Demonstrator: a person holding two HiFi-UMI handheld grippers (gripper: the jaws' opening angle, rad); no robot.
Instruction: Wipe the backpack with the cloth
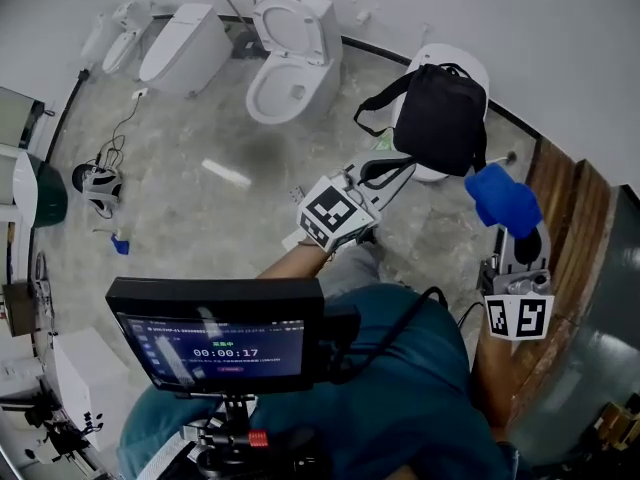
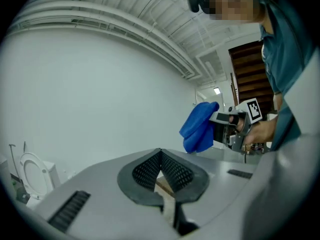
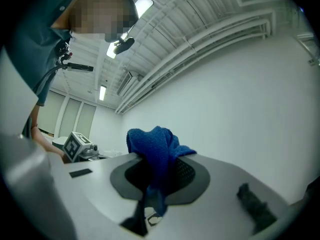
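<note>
Clamping the blue cloth [image 1: 500, 198], the right gripper [image 1: 512, 230] hangs just beside the backpack [image 1: 440, 118], likely poised to wipe; the left gripper [image 2: 161, 156], jaws closed on nothing, waits near the backpack.

The dark screen [image 1: 215, 343] mounted low in the head view shows a timer reading 00:00:17. The other lines of print on it are too small to read.
</note>
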